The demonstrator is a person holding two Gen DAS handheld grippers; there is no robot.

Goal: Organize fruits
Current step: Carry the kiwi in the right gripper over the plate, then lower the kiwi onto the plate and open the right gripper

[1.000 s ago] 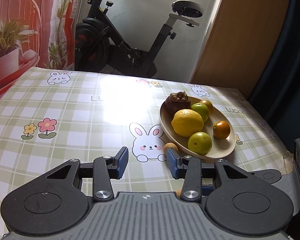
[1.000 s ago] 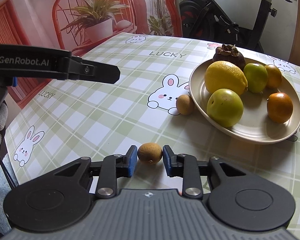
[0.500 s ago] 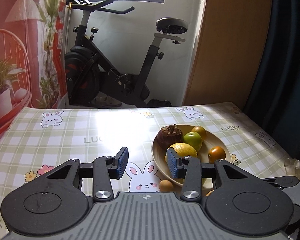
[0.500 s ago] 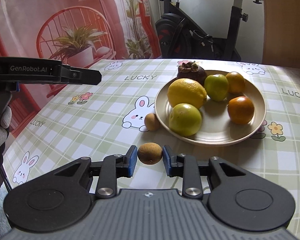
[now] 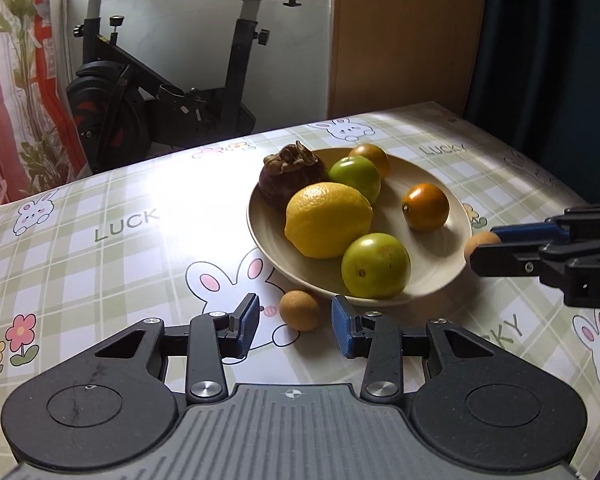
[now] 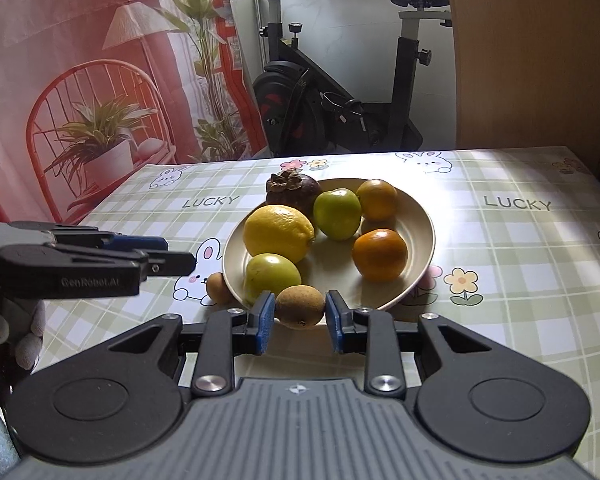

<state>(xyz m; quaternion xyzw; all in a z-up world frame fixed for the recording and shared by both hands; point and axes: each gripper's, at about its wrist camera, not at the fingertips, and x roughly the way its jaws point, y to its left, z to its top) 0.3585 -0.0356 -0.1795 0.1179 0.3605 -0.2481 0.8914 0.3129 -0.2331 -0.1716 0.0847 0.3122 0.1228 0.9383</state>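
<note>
A beige plate (image 5: 458, 216) (image 6: 424, 216) on the table holds a lemon (image 5: 326, 220) (image 6: 278, 232), two green fruits, two orange fruits and a dark mangosteen (image 5: 292, 174). My right gripper (image 6: 300, 318) is shut on a small brown fruit (image 6: 300, 306) and holds it at the plate's near rim; it shows at the right of the left wrist view (image 5: 476, 242). A second small brown fruit (image 5: 300, 310) (image 6: 217, 288) lies on the table beside the plate. My left gripper (image 5: 296, 326) is open, just short of this fruit.
The table has a green checked cloth (image 5: 100, 248) with rabbits and "LUCKY" print. An exercise bike (image 5: 172, 92) stands behind the table's far edge. A wooden panel and dark curtain are at the back right.
My right gripper carried the small brown fruit closer to the plate, up to its near rim. My left gripper came down and forward toward the brown fruit on the table.
</note>
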